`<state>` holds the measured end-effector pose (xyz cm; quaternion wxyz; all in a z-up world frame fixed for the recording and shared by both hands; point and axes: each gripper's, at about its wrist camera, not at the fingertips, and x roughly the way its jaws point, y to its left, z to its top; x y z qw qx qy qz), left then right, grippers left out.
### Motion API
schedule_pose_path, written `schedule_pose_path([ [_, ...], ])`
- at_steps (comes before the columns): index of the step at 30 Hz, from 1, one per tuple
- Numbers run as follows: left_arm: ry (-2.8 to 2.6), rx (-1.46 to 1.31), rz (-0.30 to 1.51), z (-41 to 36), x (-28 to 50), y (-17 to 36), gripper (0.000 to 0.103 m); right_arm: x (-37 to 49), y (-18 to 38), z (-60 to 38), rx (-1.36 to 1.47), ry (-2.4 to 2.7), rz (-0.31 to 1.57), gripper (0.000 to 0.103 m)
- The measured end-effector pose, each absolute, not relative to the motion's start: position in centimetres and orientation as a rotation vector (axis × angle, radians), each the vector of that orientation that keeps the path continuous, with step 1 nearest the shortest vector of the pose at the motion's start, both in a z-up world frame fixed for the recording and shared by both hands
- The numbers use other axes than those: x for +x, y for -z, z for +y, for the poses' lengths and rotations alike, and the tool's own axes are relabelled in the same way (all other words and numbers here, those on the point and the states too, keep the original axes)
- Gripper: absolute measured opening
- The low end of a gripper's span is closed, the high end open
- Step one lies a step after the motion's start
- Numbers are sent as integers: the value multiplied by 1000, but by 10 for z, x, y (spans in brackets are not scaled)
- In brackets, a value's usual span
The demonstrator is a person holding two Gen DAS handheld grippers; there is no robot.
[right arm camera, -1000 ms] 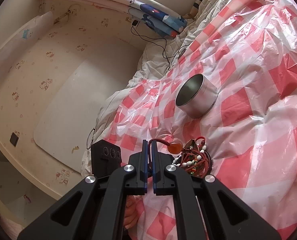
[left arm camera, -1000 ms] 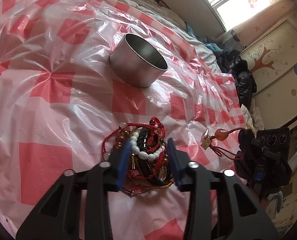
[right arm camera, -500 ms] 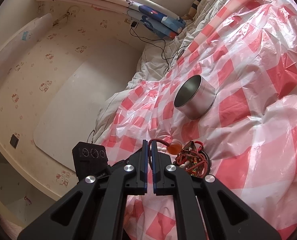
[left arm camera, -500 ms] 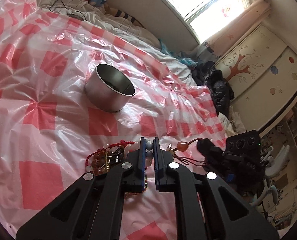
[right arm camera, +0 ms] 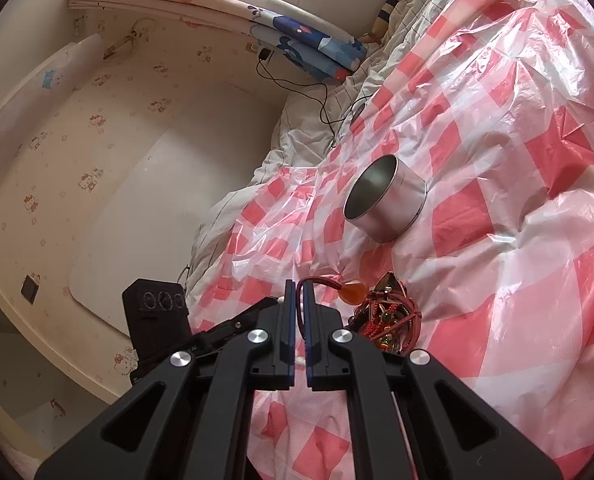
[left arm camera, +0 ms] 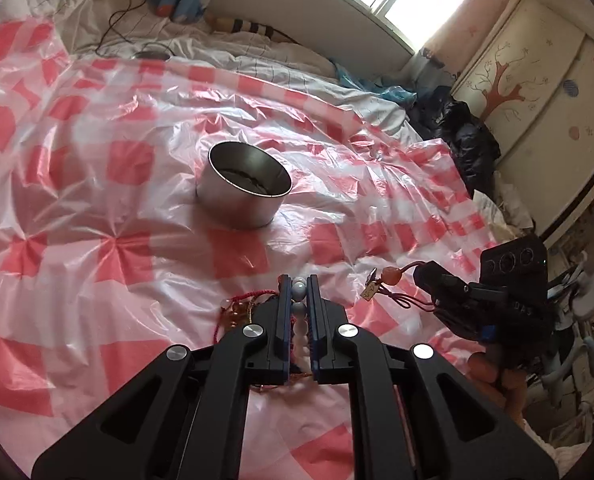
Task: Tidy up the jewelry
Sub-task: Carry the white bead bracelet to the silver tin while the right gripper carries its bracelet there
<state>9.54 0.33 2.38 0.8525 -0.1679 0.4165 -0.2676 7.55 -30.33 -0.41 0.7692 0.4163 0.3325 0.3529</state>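
Observation:
My left gripper (left arm camera: 298,286) is shut on a white bead bracelet (left arm camera: 299,308) and holds it above the jewelry pile (left arm camera: 243,308), which is mostly hidden under the fingers. My right gripper (right arm camera: 298,292) is shut on a red cord (right arm camera: 321,280) with an orange bead (right arm camera: 353,293) and a small charm; it also shows in the left wrist view (left arm camera: 391,276). The pile of red cords and beads (right arm camera: 389,320) lies on the red-and-white plastic sheet. An open round metal tin (left arm camera: 244,190) stands upright beyond the pile, seen also from the right wrist (right arm camera: 385,204).
The red-and-white checked plastic sheet (left arm camera: 97,240) covers a soft bed. Rumpled white bedding (left arm camera: 257,60) and a black cable (right arm camera: 317,104) lie at the far edge. A wardrobe (left arm camera: 537,80) and dark clothes (left arm camera: 465,132) stand to the right.
My left gripper has closed on the white bead bracelet and lifted it away from the pile. My right gripper stays shut on the red cord and has barely moved.

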Motion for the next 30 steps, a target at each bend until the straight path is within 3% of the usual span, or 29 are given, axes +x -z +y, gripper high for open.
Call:
schedule_pose_path([
  [20, 613, -416, 792, 5, 113, -42, 6, 85, 8, -320, 1068, -818, 686, 3],
  [30, 625, -400, 742, -12, 177, -62, 6, 163, -9, -318, 1149, -838, 648, 3],
])
